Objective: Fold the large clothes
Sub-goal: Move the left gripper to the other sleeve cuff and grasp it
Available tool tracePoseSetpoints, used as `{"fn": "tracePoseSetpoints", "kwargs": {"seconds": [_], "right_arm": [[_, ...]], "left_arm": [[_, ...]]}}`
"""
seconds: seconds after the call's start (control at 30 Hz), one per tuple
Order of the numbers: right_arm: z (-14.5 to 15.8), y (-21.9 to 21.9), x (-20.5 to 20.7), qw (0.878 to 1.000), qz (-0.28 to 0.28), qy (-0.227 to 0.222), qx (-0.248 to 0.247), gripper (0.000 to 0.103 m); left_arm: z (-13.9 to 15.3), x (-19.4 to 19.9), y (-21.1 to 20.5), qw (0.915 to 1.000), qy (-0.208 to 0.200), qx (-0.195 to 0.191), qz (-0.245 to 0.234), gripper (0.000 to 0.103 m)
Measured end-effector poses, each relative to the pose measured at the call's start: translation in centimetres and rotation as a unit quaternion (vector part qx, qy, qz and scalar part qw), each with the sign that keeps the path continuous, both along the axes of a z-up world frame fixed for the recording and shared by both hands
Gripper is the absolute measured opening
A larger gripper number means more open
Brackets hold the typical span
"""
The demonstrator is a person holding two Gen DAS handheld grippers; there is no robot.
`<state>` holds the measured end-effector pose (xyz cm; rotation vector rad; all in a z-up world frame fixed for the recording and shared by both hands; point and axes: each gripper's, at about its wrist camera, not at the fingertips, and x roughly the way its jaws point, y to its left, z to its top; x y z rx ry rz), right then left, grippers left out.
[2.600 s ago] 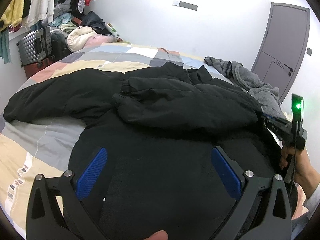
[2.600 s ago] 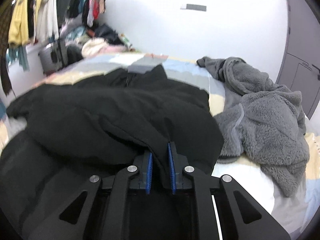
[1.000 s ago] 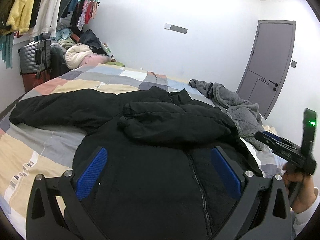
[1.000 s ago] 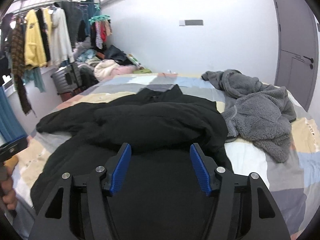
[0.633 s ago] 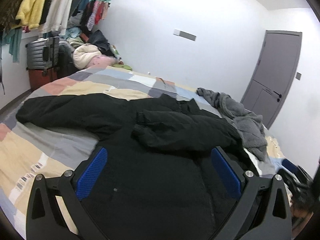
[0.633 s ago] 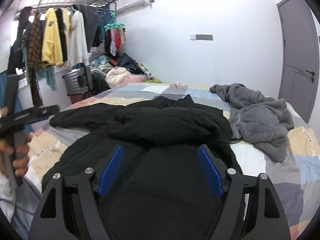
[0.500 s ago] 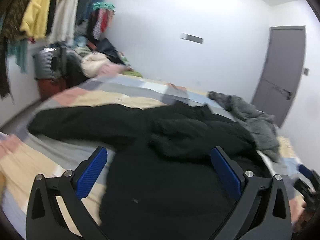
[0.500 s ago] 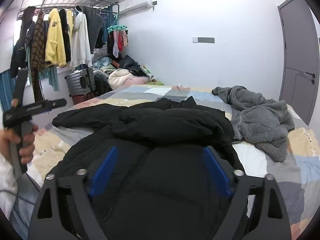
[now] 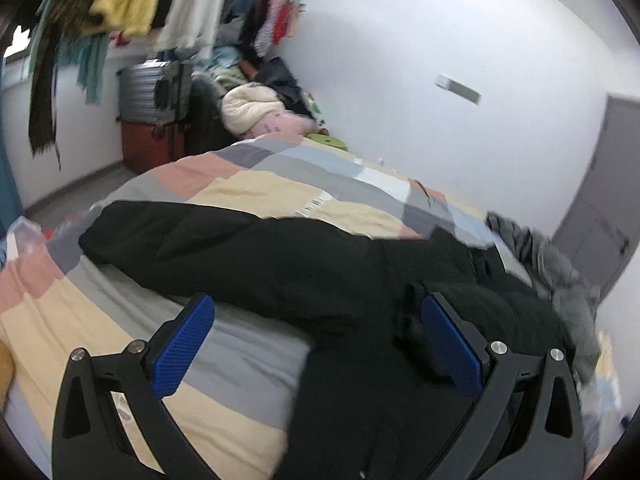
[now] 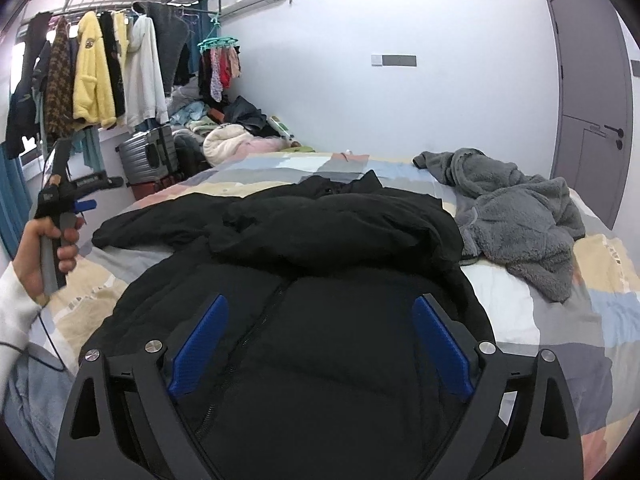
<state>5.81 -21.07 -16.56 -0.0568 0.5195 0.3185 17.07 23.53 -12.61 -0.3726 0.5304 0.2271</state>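
A large black padded jacket (image 10: 328,288) lies front-up on the bed with its zipper down the middle. One sleeve is folded across the chest; the other sleeve (image 9: 224,244) stretches out to the left. My left gripper (image 9: 316,340) is open and empty, held above the bed near the outstretched sleeve; it also shows in the right wrist view (image 10: 86,200), at the far left in a hand. My right gripper (image 10: 318,340) is open and empty above the jacket's lower front.
A grey fleece garment (image 10: 516,216) lies heaped on the bed's right side. The patchwork bedspread (image 10: 560,320) covers the bed. A clothes rack (image 10: 104,68), suitcases (image 10: 148,156) and piled clothes stand at the far left. A grey door (image 10: 592,92) is at the right.
My right gripper let go of the folded sleeve, opened and drew back. My left gripper swung left toward the outstretched sleeve.
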Motion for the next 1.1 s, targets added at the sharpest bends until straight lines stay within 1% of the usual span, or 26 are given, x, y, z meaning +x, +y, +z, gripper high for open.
{"fn": "tracePoseSetpoints", "kwargs": {"seconds": [0.1,0.17,0.23,0.3,0.33,0.43,0.5,0.53,0.63,0.77,0.83,0.87,0.9,1.0,1.07,1.1], "right_arm": [[-0.5,0.0,0.5,1.000,-0.006,0.012,-0.003,0.094],[-0.8,0.1,0.9,1.000,-0.009,0.022,-0.004,0.094],[-1.2,0.2,1.4,0.999,-0.012,0.033,-0.003,0.095],[-1.5,0.5,1.7,0.999,-0.012,0.040,-0.006,0.095],[-1.6,0.7,1.9,0.999,-0.013,0.042,-0.010,0.095],[-2.0,1.4,2.6,0.998,-0.015,0.052,-0.017,0.095],[-2.3,1.7,3.3,0.998,-0.020,0.059,-0.021,0.095],[-2.5,2.0,3.6,0.997,-0.025,0.061,-0.027,0.095],[-2.9,2.3,4.5,0.997,-0.036,0.067,-0.032,0.095],[-3.0,2.5,5.7,0.996,-0.053,0.069,-0.027,0.095],[-3.0,2.4,6.3,0.995,-0.058,0.072,-0.024,0.095],[-3.1,2.4,6.5,0.995,-0.062,0.073,-0.023,0.095],[-3.1,2.5,6.6,0.995,-0.065,0.074,-0.024,0.095],[-3.4,2.5,7.2,0.994,-0.076,0.076,-0.028,0.095],[-3.4,2.7,7.5,0.993,-0.081,0.076,-0.033,0.095],[-3.5,2.8,7.6,0.993,-0.082,0.078,-0.035,0.095]], "left_arm": [[-0.7,0.4,5.3,0.9986,-0.008,-0.042,0.030,0.103],[-2.0,0.7,8.6,0.9964,0.001,-0.070,0.048,0.103],[-4.1,0.9,11.8,0.9918,0.013,-0.110,0.064,0.103],[-6.6,0.8,15.1,0.9834,0.014,-0.159,0.085,0.102],[-8.0,0.7,17.0,0.9773,0.010,-0.188,0.098,0.102],[-10.6,0.4,20.3,0.9649,-0.004,-0.235,0.117,0.099],[-12.6,0.3,22.4,0.9533,-0.018,-0.271,0.133,0.098],[-13.3,0.4,23.2,0.9490,-0.022,-0.282,0.139,0.098],[-14.7,0.9,24.7,0.9419,-0.037,-0.301,0.145,0.097],[-15.8,2.4,26.3,0.9384,-0.037,-0.307,0.154,0.096],[-16.3,3.2,27.0,0.9328,-0.049,-0.321,0.156,0.094],[-16.2,3.4,27.1,0.9317,-0.053,-0.323,0.157,0.094],[-16.2,3.8,27.3,0.9320,-0.056,-0.322,0.156,0.093],[-16.4,5.0,27.7,0.9382,-0.047,-0.304,0.158,0.091],[-17.1,5.3,28.0,0.9374,-0.042,-0.304,0.165,0.084],[-17.3,5.4,28.2,0.9359,-0.042,-0.306,0.169,0.078]]}}
